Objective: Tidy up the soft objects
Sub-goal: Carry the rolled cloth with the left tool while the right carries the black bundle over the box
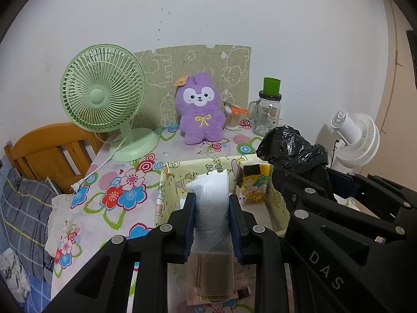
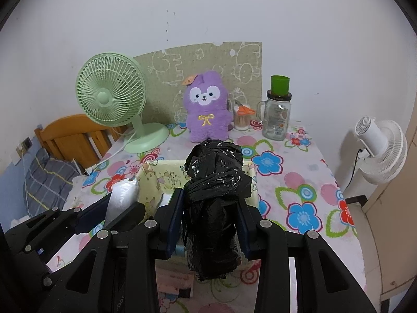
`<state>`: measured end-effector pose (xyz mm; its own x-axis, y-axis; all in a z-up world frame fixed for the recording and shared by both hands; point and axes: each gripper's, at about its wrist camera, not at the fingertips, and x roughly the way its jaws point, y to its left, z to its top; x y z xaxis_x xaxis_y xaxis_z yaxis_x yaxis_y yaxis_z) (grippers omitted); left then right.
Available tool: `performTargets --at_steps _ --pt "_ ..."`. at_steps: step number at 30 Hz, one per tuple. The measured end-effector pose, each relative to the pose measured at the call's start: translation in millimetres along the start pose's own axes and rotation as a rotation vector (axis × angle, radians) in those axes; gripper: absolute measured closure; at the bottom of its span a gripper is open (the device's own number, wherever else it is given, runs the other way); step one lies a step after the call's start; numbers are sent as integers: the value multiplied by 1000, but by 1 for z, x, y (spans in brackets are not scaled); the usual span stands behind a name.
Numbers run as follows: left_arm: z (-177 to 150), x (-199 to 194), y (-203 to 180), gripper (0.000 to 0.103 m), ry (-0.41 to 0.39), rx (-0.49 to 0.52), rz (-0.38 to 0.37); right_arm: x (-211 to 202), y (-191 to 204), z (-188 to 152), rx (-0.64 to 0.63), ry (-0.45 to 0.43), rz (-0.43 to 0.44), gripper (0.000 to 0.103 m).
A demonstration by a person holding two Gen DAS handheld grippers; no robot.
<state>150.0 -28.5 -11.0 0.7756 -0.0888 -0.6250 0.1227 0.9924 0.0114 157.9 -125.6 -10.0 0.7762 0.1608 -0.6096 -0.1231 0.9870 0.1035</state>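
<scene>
My left gripper is shut on a white roll of plastic bags and holds it over the near left part of a pale yellow cartoon-print box. My right gripper is shut on a black roll of plastic bags above the same box. The black roll and the right gripper show at the right of the left wrist view; the white roll shows at the left of the right wrist view. A colourful sponge pack stands inside the box. A purple plush toy sits at the back.
A green desk fan stands back left on the floral tablecloth. A glass jar with a green cup and a cup of cotton swabs stand back right. A white fan is off the table at right; a wooden bed frame at left.
</scene>
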Motion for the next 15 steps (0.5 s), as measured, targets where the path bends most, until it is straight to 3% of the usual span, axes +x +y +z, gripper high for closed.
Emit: performTargets --at_steps 15 --pt "12 38 7 79 28 -16 -5 40 -6 16 0 31 -10 62"
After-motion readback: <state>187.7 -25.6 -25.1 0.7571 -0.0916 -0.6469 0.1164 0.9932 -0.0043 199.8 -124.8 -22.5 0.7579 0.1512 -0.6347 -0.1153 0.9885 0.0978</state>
